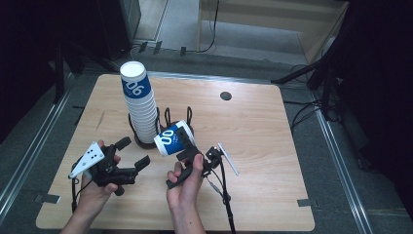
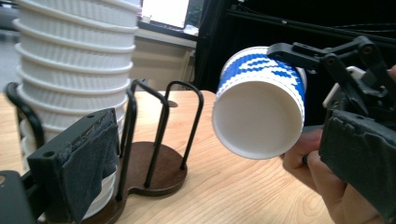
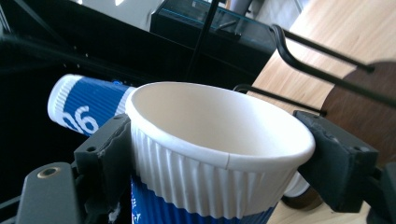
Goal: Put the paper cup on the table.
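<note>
- At the near middle of the counter (image 1: pixel 253 131), the right tool (image 1: pixel 187 146) is closed on a blue-and-white paper cup (image 1: pixel 174 139), one jaw pad on each side just below the rim.
- The cup is held clear of the counter, tipped on its side, its open mouth facing the left tool (image 1: pixel 131 153).
- The left tool is held in the left hand (image 1: pixel 92 187) at the near left, jaws spread apart and nothing between them.
- Just behind the held cup stands a dark wire cup holder (image 1: pixel 168 122) on a round brown base.
- A tall stack of matching cups (image 1: pixel 139 105) sits in the holder's left side, leaning slightly.
</note>
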The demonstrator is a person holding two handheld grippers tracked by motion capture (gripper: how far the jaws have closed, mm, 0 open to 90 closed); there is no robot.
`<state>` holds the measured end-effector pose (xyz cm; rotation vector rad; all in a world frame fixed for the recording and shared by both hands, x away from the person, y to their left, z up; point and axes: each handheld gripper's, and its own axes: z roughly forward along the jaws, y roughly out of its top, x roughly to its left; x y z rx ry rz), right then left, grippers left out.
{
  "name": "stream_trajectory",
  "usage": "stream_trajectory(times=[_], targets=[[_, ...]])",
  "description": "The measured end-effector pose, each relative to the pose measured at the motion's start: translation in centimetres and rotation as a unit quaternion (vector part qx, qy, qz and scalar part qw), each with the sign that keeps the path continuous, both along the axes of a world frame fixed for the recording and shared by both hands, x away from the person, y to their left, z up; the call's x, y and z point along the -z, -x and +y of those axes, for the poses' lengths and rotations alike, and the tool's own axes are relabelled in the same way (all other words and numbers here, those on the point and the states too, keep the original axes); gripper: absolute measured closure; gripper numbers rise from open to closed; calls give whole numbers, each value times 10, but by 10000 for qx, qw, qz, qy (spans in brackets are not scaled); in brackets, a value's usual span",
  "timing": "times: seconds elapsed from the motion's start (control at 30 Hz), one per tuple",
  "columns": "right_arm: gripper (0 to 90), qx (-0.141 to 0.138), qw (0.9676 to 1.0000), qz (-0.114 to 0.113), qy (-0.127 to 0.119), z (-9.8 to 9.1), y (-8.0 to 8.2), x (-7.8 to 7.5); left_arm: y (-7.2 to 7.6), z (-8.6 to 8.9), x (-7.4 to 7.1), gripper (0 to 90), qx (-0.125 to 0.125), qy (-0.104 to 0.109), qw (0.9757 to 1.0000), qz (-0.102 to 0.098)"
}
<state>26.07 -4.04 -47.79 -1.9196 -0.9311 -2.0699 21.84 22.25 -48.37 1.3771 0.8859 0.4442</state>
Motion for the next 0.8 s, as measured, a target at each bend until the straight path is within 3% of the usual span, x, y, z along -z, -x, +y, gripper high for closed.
stream_trajectory(times=[0.03,0.2,0.33,0.43,0.6,0.73,0.8], targets=[[175,35,9998,-121,183,0,0,-1,1,4,0,0,-54,-27,10000,18],[173,81,9978,-322,573,-1,1,-1,1,13,1,0,-170,-10,9998,55],[172,171,9943,-501,929,-2,1,-3,0,26,4,0,-366,-18,9993,97],[172,214,9929,-566,1024,-4,2,-4,-1,31,5,0,-453,-13,9989,120],[171,344,9840,-783,1565,-6,3,-6,-2,42,11,0,-645,-132,9977,160],[171,363,9810,-810,1727,-6,3,-8,-4,52,16,0,-781,-121,9965,289],[170,378,9780,-884,1850,-7,3,-9,-4,58,19,0,-962,-181,9946,352]])
